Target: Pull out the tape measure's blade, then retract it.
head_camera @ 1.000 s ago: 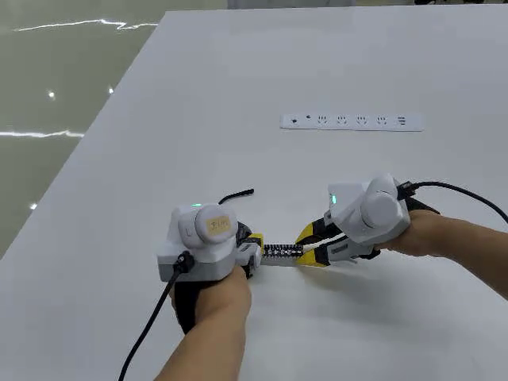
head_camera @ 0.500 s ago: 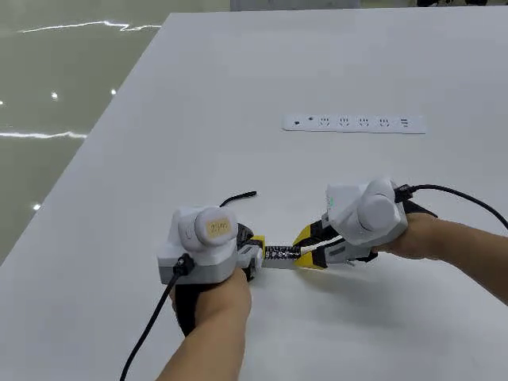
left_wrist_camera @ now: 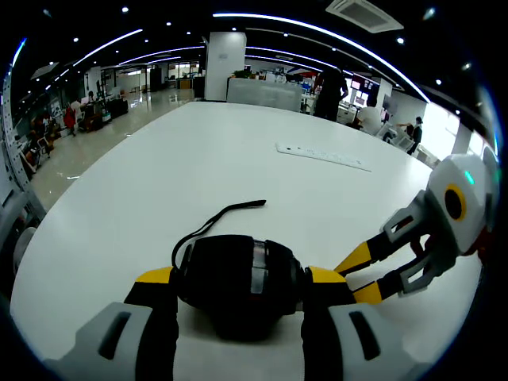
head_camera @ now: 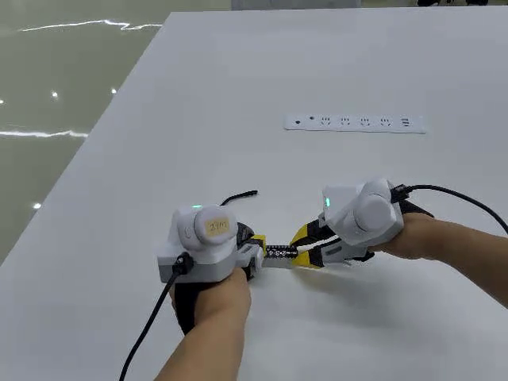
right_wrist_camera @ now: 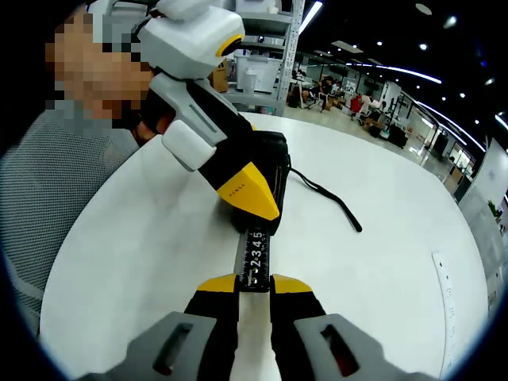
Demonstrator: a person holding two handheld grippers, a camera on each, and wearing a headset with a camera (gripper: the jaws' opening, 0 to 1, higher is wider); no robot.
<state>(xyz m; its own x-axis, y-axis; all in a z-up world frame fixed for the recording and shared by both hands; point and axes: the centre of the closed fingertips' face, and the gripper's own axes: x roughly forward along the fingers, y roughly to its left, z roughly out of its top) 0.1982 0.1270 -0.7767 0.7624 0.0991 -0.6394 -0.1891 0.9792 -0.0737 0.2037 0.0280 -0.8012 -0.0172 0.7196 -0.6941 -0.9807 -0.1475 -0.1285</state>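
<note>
Two grippers are seen facing each other on a wide white tabletop (head_camera: 238,95), low in the head view and just below its centre. A rounded black tape measure case (left_wrist_camera: 238,282) is clamped between the yellow-tipped jaws of the left gripper (head_camera: 251,255), with one tip pressed against each flank. In the left gripper view the case is found at lower centre, resting on the table. A short length of black blade with white printed numerals (right_wrist_camera: 255,255) is drawn out of the case toward the right gripper (right_wrist_camera: 254,284). The jaws of that gripper are closed on the blade's end at lower centre of the right gripper view, so that the numerals are shown just above the two yellow tips. In the head view the blade is stretched level between the two sets of tips, close above the tabletop. A thin black wrist strap (left_wrist_camera: 222,216) is trailed from the case and laid loose on the table, toward the centre of the left gripper view. A long white power strip (head_camera: 357,123) is placed well apart from both grippers, at the upper right of the head view.
</note>
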